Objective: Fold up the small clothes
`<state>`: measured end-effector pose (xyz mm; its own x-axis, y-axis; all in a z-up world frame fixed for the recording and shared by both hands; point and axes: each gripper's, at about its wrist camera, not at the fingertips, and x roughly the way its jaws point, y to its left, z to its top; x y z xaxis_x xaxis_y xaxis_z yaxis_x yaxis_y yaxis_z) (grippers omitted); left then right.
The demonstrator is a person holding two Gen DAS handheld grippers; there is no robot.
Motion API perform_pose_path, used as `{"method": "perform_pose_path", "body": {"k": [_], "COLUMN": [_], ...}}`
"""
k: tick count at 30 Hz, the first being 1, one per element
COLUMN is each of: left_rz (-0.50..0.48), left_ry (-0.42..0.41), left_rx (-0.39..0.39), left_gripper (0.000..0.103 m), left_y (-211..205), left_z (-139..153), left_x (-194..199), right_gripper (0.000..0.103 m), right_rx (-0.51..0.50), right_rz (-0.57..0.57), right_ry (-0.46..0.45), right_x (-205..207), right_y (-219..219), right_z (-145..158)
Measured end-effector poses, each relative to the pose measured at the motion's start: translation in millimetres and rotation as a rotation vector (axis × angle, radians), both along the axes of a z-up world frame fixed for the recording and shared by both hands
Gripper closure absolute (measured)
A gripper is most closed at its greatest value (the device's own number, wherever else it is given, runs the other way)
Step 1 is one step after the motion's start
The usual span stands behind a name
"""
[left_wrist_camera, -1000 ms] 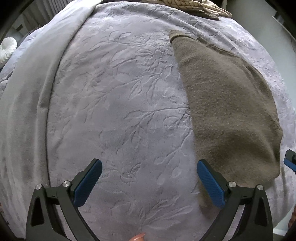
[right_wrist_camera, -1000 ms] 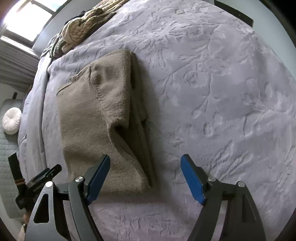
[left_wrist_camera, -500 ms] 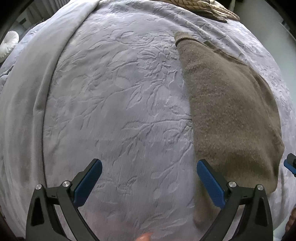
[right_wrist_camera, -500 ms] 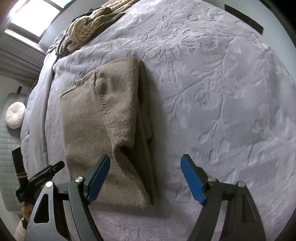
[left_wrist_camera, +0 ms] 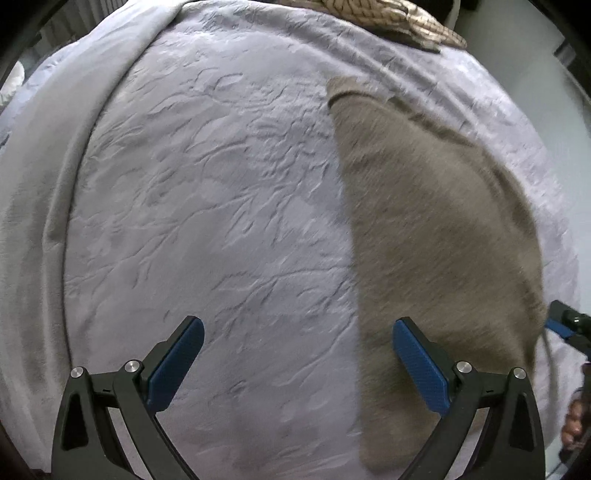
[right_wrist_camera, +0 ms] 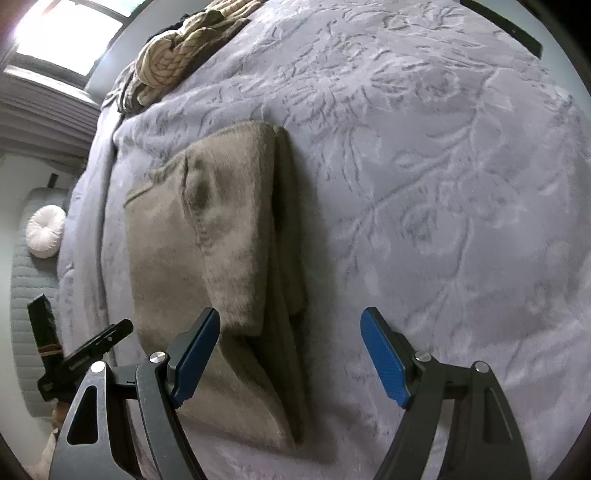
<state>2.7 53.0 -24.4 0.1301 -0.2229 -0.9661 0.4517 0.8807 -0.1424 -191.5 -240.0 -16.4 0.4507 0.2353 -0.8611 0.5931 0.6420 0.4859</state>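
Observation:
A brown knitted garment (left_wrist_camera: pixel 439 236) lies folded lengthwise on the grey embossed bedspread (left_wrist_camera: pixel 221 206). In the right wrist view the garment (right_wrist_camera: pixel 218 236) shows a folded-over flap with layered edges on its right side. My left gripper (left_wrist_camera: pixel 295 354) hangs open above the bedspread, its right pad (left_wrist_camera: pixel 419 363) over the garment's left edge. Over the garment's near end my right gripper (right_wrist_camera: pixel 291 350) stands open; its left pad (right_wrist_camera: pixel 195 354) is above the cloth, its right pad (right_wrist_camera: pixel 384 354) above the bedspread. Neither gripper holds anything.
A pile of beige and striped clothes (right_wrist_camera: pixel 177 59) lies at the far end of the bed, seen too in the left wrist view (left_wrist_camera: pixel 388 18). A white round cushion (right_wrist_camera: pixel 46 230) rests on a grey seat beside the bed. The other gripper's tip (left_wrist_camera: pixel 569 325) shows at the right edge.
Both grippers have shifted toward the garment's near end, so it sits lower and closer in both views. Both stay open and the garment has not moved.

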Motion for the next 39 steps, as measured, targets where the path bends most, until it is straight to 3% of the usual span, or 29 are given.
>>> {"method": "perform_pose_path", "body": {"k": [8, 15, 22, 27, 39], "left_rz": [-0.005, -0.016, -0.021, -0.029, -0.07], "left_ry": [0.029, 0.093, 0.122, 0.154, 0.194], "left_rx": [-0.106, -0.153, -0.196, -0.231, -0.26], "left_gripper": [0.0, 0.0, 0.0, 0.0, 0.0], "left_y": [-27.5, -54.5, -72.2, -83.1, -109.7], "left_z": [6.2, -15.9, -28.4, -35.0, -51.0], "left_x": [18.5, 29.3, 28.9, 27.2, 23.2], "right_gripper": [0.021, 0.021, 0.017, 0.016, 0.016], "right_rx": [0.138, 0.286, 0.29, 0.322, 0.362], "right_rz": [0.056, 0.06, 0.152, 0.224, 0.269], "right_ry": [-0.097, -0.114, -0.1, -0.17, -0.174], "right_x": [26.2, 51.8, 79.2, 89.4, 109.3], "right_y": [-10.9, -17.8, -7.8, -0.9, 3.2], "right_z": [-12.9, -44.5, -45.4, -38.5, -62.2]}}
